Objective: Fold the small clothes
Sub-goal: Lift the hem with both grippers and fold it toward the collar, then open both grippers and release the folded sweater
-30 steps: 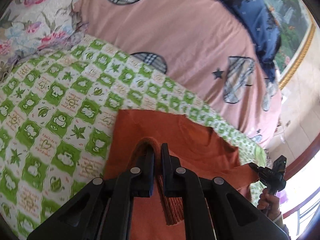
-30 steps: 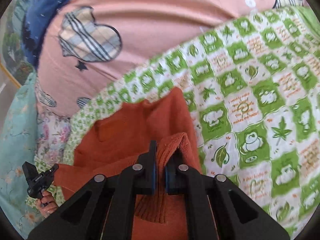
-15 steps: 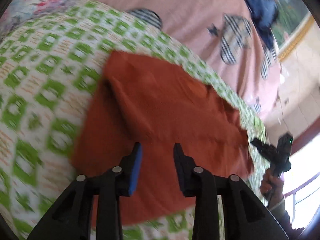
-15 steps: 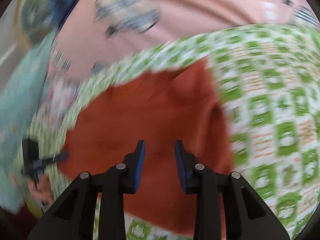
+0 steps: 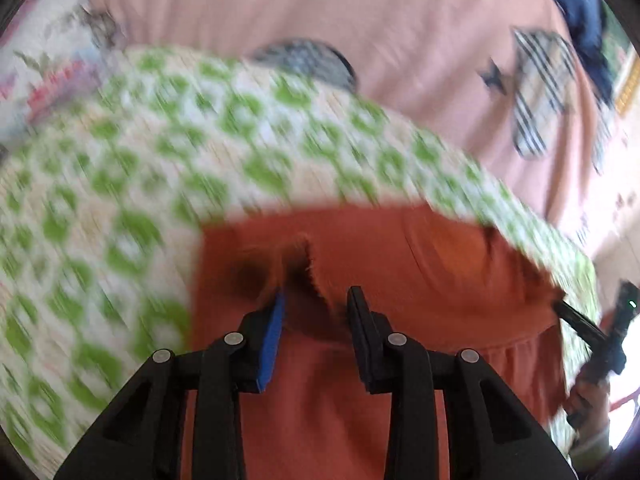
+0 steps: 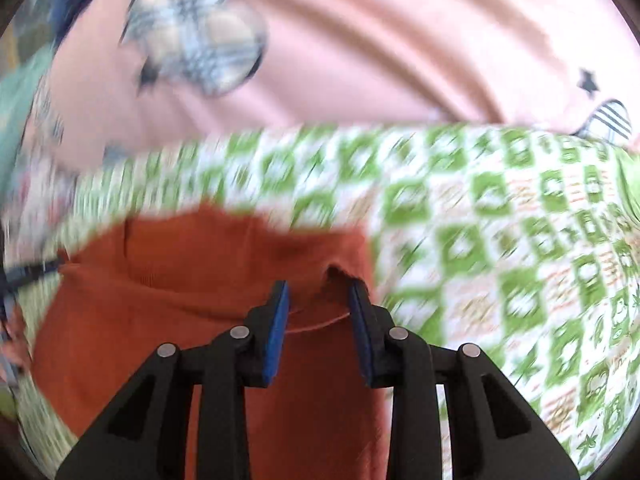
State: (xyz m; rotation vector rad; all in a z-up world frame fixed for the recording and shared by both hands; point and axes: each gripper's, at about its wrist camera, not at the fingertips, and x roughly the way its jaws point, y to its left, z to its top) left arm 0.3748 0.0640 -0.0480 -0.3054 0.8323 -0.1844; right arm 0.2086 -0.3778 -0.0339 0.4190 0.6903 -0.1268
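Both views are smeared by motion, so we cannot read the prints on the green-and-white checked quilt [image 5: 132, 184], and the near end of the rust-orange knitted garment [image 5: 400, 280] is cut off behind the black fingers of each tool. In the left wrist view the other tool and the hand holding it sit half out of frame at the right edge; in the right wrist view the opposite tool is only a dark streak at the left rim.

A second ago we had each pair of jaws pinched on a fold of ribbed hem; now the left gripper [image 5: 316, 300] and the right gripper [image 6: 318, 296] both stand parted. A raised bump of the knit rises between the blue pads, and on the right it seems to brush one pad, though we cannot tell for sure.

The garment lies flat on the quilt, soft and matte, with a frayed-looking edge. Behind it spreads a smooth pink bed cover with plaid heart patches [image 6: 360, 60].
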